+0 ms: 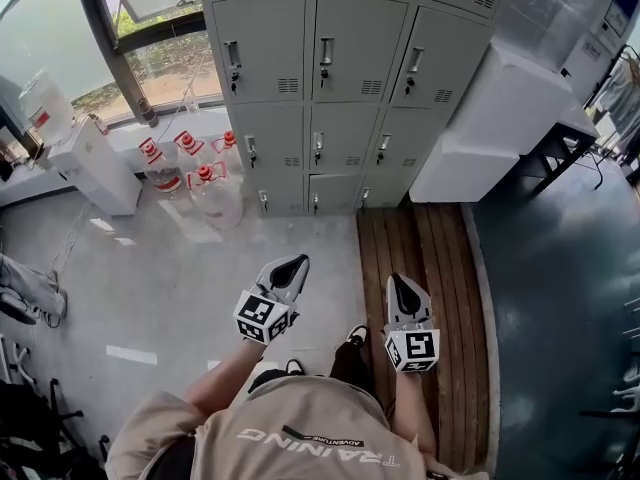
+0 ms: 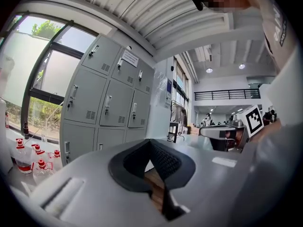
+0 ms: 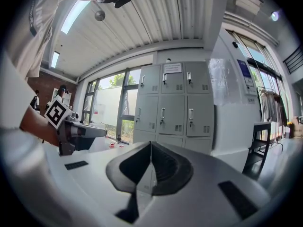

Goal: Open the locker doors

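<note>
Between the jaws of the left gripper [image 2: 150, 144] there is nothing; the two pads meet at their tips. The right gripper [image 3: 150, 146] is the same, pressed together and empty. Both point forward, side by side, well apart from the grey locker bank [image 1: 345, 78] that stands against the wall ahead. All its doors look closed, each with a small upright latch handle [image 1: 325, 53]. Red-capped water bottles [image 1: 200, 173] stand on the floor just left of the lockers. A wooden slat platform [image 1: 420, 268] lies before them on the right. I judge that the task is not yet begun. The jaws must part first to take a handle. Such a thin handle may slip out, and a low reach on the left could knock the bottles.
</note>
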{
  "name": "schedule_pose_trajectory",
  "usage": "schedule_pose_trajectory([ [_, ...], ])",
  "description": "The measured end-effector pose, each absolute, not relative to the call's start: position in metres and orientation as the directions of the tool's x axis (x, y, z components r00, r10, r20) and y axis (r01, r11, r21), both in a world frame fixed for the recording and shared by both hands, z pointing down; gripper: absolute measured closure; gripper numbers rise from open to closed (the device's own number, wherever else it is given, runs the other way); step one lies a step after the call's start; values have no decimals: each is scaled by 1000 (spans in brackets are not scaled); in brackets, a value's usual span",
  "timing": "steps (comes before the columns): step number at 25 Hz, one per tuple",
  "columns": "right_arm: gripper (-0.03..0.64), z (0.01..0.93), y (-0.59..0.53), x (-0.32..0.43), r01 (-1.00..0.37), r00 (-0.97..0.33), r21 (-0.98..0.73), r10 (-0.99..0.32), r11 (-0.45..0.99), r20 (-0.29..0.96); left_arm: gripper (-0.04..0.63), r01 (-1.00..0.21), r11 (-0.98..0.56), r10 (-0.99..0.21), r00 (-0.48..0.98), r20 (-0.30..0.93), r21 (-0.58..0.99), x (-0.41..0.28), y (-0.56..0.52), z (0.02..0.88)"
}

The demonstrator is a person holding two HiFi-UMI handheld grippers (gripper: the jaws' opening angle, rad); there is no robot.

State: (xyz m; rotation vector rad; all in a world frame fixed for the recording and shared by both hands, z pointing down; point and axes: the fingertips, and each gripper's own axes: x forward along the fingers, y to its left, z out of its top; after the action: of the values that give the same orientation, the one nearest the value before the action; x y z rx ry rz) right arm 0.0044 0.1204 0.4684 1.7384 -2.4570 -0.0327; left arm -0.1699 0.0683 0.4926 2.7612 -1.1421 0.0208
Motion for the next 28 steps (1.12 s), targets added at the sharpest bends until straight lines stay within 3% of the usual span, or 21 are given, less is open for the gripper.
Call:
schedule_pose_trajectory([
  [17,606,481,-37,136,-883,-458,61,-883,465,107,588,-788,-602,-783,614,94,130,-33,-65,488],
  [28,606,509,-134,152,-867,-487,37,-861,497,149,588,-790,-598,-779,613,131,136,-5,-147,510],
])
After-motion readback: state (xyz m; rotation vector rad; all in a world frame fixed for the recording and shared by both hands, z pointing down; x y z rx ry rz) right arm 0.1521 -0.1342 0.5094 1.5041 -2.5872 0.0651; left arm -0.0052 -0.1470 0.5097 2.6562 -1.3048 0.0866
